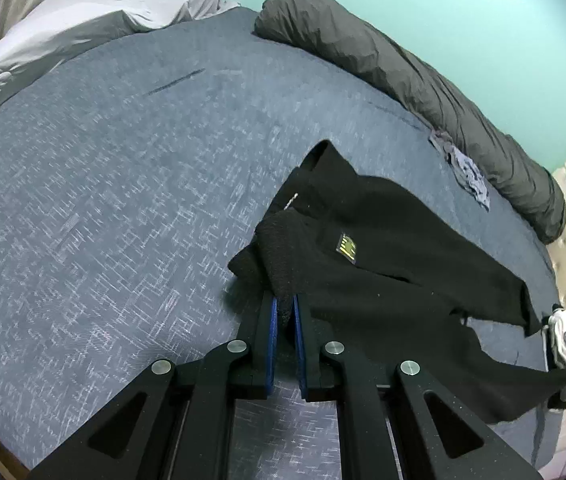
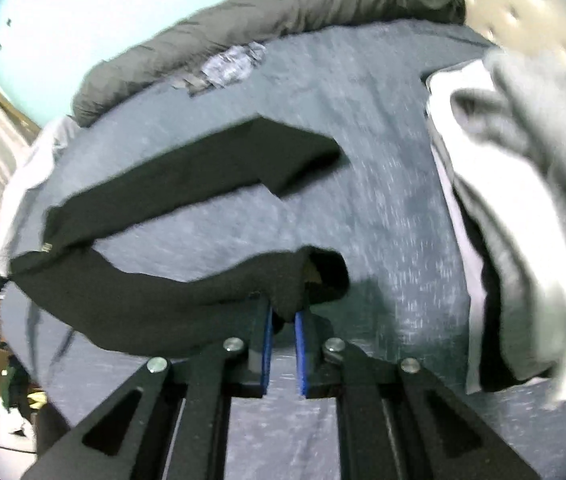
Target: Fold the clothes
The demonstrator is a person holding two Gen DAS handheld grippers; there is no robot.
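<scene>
Black trousers [image 1: 383, 248] with a small yellow label [image 1: 346, 249] lie on the blue-grey bed [image 1: 123, 200], stretched between both grippers. My left gripper [image 1: 284, 307] is shut on the waist end of the trousers. In the right wrist view one trouser leg [image 2: 203, 176] lies flat further off, and the nearer leg [image 2: 171, 300] hangs lifted, with my right gripper [image 2: 283, 314] shut on its cuff. The right gripper also shows far right in the left wrist view, holding that cuff [image 1: 555, 384].
A dark grey rolled duvet [image 1: 423, 80] runs along the teal wall. A small crumpled blue-grey garment [image 1: 463, 168] lies beside it. A pale grey quilt [image 1: 83, 24] is bunched at the far left. Folded grey and white clothes [image 2: 515, 200] are stacked beside a padded headboard [image 2: 523, 0].
</scene>
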